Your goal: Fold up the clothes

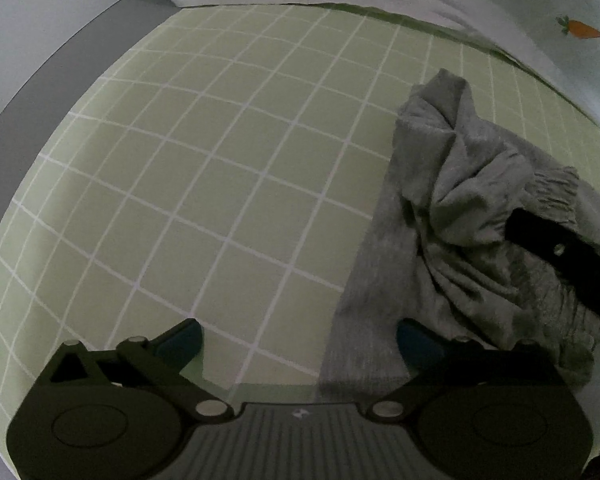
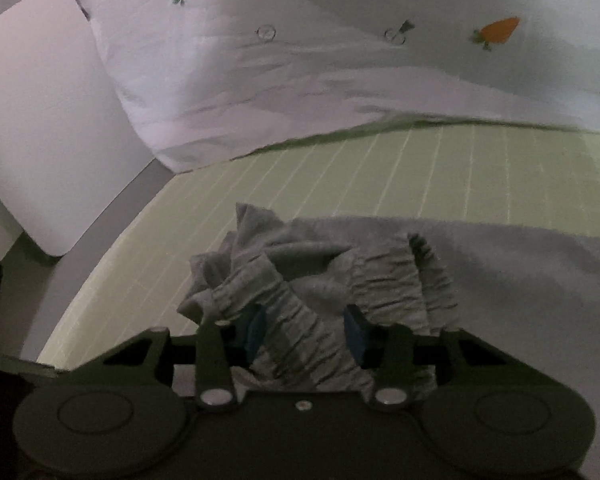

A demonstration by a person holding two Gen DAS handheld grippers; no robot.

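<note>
A crumpled grey garment point(image 1: 460, 184) lies on the right side of a green checked sheet point(image 1: 200, 180). My left gripper point(image 1: 300, 336) points steeply down at the sheet, jaws wide open. Its right finger point(image 1: 416, 340) rests at the garment's flat left edge, and nothing is gripped. In the right wrist view the garment point(image 2: 520, 264) spreads to the right. Its gathered elastic waistband point(image 2: 300, 320) runs between the blue pads of my right gripper point(image 2: 306, 332), which press on it from both sides. One black finger point(image 1: 556, 248) of that gripper shows in the left wrist view, buried in the cloth.
A white quilt point(image 2: 300, 80) printed with carrots is bunched along the far side of the sheet point(image 2: 380, 168) and also shows as the quilt point(image 1: 500, 8) in the left wrist view. A white panel point(image 2: 40, 120) and a grey strip point(image 1: 4, 168) border the bed's left edge.
</note>
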